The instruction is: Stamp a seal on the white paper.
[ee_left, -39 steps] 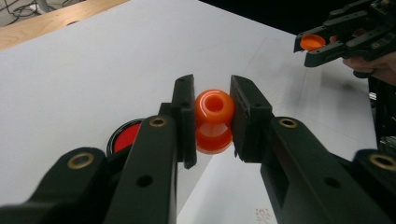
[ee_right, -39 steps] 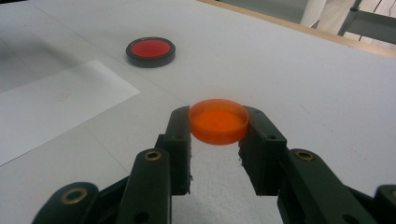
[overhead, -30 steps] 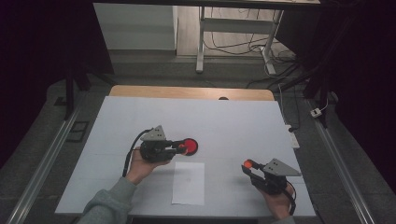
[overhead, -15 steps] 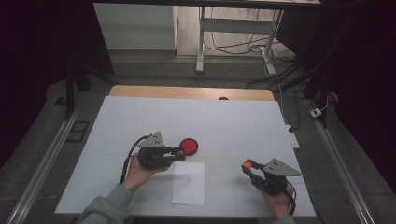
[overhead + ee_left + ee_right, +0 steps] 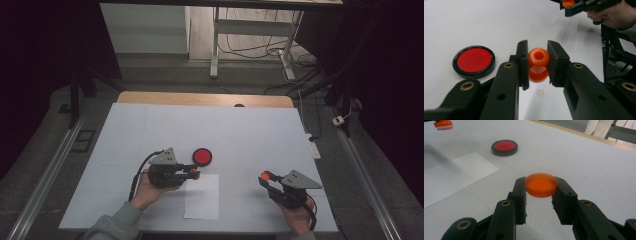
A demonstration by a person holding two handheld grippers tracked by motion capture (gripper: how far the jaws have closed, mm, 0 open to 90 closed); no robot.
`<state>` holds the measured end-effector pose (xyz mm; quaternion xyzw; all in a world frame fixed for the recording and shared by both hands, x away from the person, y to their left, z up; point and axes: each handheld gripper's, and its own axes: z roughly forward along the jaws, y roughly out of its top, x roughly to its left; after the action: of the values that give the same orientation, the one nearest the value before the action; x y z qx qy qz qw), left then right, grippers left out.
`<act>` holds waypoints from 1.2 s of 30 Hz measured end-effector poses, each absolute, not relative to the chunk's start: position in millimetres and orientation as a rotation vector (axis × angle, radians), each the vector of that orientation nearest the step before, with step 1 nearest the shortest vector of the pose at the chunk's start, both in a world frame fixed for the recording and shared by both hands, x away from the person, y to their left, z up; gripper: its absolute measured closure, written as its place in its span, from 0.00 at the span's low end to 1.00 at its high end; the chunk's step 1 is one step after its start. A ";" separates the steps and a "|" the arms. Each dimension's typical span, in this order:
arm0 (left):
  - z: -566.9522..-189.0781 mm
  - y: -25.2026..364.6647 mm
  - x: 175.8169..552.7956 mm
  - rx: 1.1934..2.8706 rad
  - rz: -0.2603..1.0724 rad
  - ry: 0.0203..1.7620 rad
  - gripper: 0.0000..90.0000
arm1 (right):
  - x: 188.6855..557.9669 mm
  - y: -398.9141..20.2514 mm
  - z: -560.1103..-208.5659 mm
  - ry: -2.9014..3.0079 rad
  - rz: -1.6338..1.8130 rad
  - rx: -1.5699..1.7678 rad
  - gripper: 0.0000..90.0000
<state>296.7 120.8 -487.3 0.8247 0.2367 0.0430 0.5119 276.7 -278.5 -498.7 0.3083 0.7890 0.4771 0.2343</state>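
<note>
Keeping the left gripper (image 5: 537,65) clamped on the orange stamp (image 5: 538,64) above the paper sheet (image 5: 202,196), press straight down while the right gripper's (image 5: 541,195) fingers hold the orange cap (image 5: 541,185) aside.

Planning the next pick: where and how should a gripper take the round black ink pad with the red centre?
Grip the round black ink pad with the red centre by its black rim, jaws on opposite sides, coming straight down. It lies flat and low on the white table, so a level approach would probably slide under or over it. It stands apart from the white paper sheet, leaving room all round.
</note>
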 end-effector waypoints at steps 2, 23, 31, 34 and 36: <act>-489.3 119.5 295.9 1.992 0.098 0.566 0.81 | 276.8 -278.2 -498.9 2.167 1.309 0.844 0.72; -501.9 106.5 290.0 2.040 0.076 0.534 0.81 | 277.1 -277.9 -499.5 2.170 1.308 0.845 0.72; -509.2 101.4 290.3 2.056 0.064 0.537 0.81 | 277.0 -277.7 -499.7 2.172 1.307 0.846 0.72; -511.5 99.3 290.3 2.067 0.061 0.534 0.81 | 277.0 -277.5 -499.7 2.173 1.307 0.845 0.72; -512.5 98.6 290.5 2.068 0.058 0.535 0.81 | 277.0 -277.6 -499.7 2.173 1.307 0.846 0.72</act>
<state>290.5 98.6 -512.5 0.8482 0.2196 0.0239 0.4815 277.0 -277.6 -499.7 0.3077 0.7906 0.4757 0.2323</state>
